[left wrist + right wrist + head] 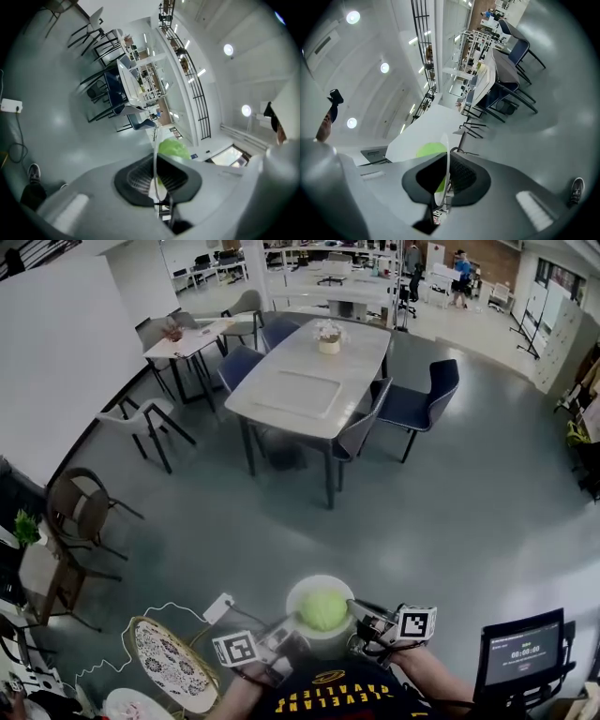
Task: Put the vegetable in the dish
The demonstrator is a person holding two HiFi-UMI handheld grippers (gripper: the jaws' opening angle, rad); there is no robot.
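- Left gripper point(281, 637) — jaws pinched on the left rim of the white dish point(302, 589); rim shows edge-on between them.
- Vegetable point(323, 611): green leafy head, already lying in the dish, which is carried in the air over the floor.
- Right gripper point(364, 624) — jaws clamped on the opposite rim.
- Risk: thin-rim hold from 2 sides only. If either pinch slackens or the hands tilt unevenly, the dish likely tips and the vegetable rolls out.
- Count: 2 grippers, 1 dish, 1 vegetable.
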